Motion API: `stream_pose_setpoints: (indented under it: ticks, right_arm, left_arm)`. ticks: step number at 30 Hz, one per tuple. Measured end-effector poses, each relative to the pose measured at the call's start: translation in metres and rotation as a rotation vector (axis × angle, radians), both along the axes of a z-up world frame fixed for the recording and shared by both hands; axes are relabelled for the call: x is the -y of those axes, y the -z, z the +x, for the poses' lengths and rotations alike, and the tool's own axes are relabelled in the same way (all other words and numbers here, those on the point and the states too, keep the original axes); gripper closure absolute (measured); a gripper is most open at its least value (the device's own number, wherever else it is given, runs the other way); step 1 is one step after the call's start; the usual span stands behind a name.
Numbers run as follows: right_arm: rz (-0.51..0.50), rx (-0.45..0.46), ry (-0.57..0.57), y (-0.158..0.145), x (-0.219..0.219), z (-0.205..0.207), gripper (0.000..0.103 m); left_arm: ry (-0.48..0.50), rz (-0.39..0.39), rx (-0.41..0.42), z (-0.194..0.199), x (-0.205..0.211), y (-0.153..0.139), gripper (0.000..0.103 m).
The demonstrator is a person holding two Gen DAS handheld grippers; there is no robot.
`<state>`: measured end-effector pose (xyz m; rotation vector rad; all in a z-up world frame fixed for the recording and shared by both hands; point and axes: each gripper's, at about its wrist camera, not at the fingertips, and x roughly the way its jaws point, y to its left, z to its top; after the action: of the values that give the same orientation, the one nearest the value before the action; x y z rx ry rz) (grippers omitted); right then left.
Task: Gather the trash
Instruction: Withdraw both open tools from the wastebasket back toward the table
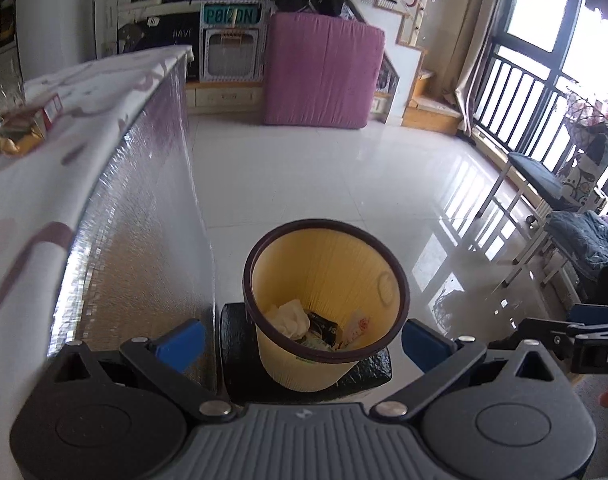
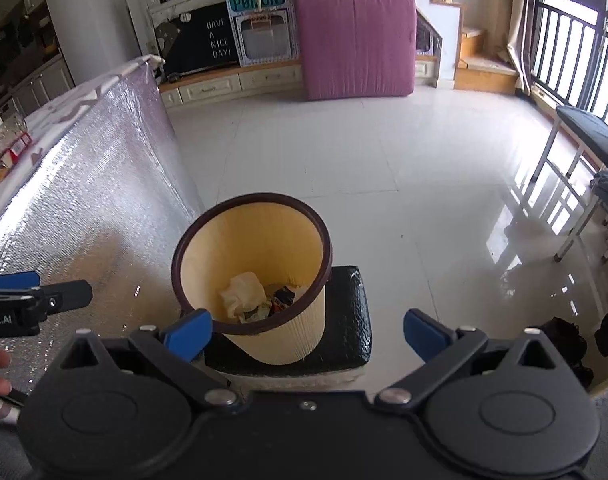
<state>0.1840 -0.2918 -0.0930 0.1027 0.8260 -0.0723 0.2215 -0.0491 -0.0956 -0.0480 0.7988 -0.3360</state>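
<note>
Two claws, both mine: left gripper (image 1: 304, 338) and right gripper (image 2: 308, 334) spread wide, holding nothing. Ahead, between my fingers: yellow bin (image 1: 324, 280) containing crumpled trash (image 1: 289, 316), on a black stool (image 2: 344, 320).

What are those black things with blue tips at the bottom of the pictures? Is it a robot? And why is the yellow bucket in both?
It is not a robot. A person holds a grabber tool in each hand, and each tool has a little camera looking out along its two blue fingers. One picture comes from the left gripper, the other from the right gripper. Both are open and hold nothing.

The yellow bucket is a bin, seen from both cameras, so it shows twice. It stands on a dark stool on the shiny floor. Inside lies trash: crumpled paper and wrappers.

To the left is a table with a silvery cover hanging down its side. More wrappers lie on it, probably waiting to be collected.
</note>
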Motion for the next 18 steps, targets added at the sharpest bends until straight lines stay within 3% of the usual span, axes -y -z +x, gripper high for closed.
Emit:
stream_pose_setpoints:
  ticks: [12, 18]
  right_arm:
    - [0.009, 0.168, -0.025, -0.040, -0.025, -0.040, 0.000]
    - [0.038, 0.275, -0.053, -0.053, -0.051, -0.051, 0.000]
  left_arm:
    - [0.018, -0.054, 0.146, -0.047, -0.041, -0.044, 0.000]
    - [-0.038, -0.036, 0.237, -0.068, -0.079, -0.063, 0.000]
